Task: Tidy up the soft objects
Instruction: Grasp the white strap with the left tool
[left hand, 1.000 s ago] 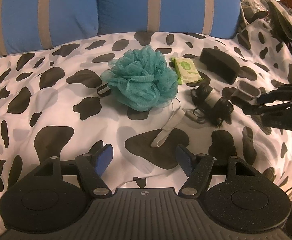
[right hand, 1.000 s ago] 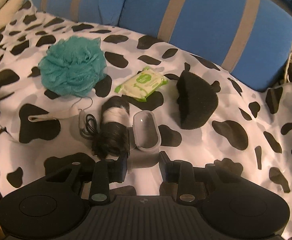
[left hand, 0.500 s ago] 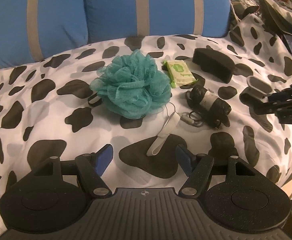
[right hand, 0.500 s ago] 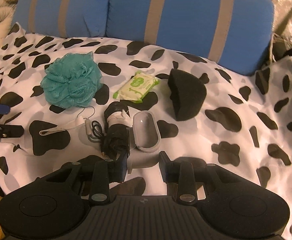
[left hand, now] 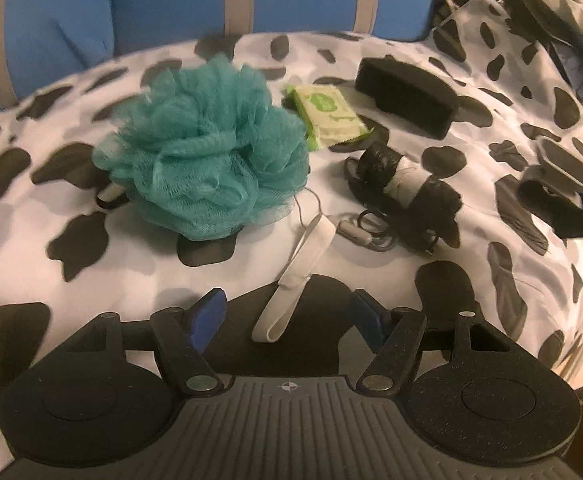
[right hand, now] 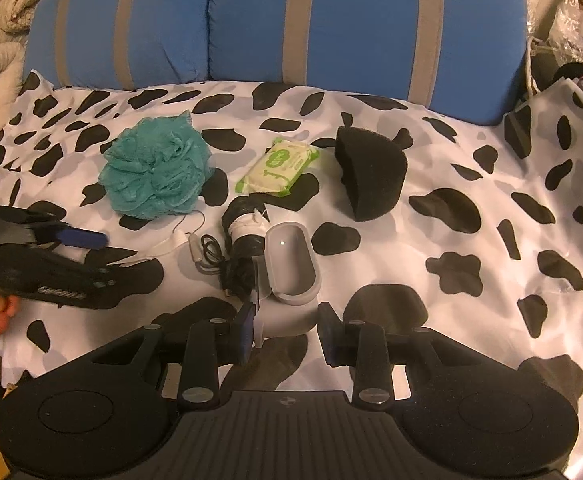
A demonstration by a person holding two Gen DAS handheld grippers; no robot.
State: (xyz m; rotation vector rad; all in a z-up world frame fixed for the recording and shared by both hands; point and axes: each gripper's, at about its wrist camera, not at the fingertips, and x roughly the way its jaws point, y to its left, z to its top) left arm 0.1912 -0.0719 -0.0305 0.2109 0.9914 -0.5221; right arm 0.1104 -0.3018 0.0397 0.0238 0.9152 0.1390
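Right gripper [right hand: 285,330] holds the grey case [right hand: 289,276] by its near end, lid flipped open, jaws clamped on it from both sides, raised a bit off the cow-print sheet [right hand: 471,160]. Left gripper [left hand: 287,314] is released, jaws wide, nothing between the pads; the white strap [left hand: 295,276] lies on the sheet w/ its near end between the two open fingers.

Soft things sit in a loose cluster mid-bed: teal mesh loofah [left hand: 207,152] at left, green wipes pack [left hand: 325,114] just beyond and right of it, black foam sponge [left hand: 407,96] further right, black bundle w/ white tape [left hand: 409,186] and a tangle of thin cord [left hand: 371,232] in front. Blue striped cushions [right hand: 331,20] at the back.

Likely step: left gripper takes the strap or the loofah. Advice: close on the strap low and square, near its folded end, so it doesn't slide out; it looks tied to the loofah by a thin string, so lift slow, expect the loofah to drag. Keep the case level w/ the right.

Writing: wipes pack has a round green logo and some print, too small to read. No other labels legible.
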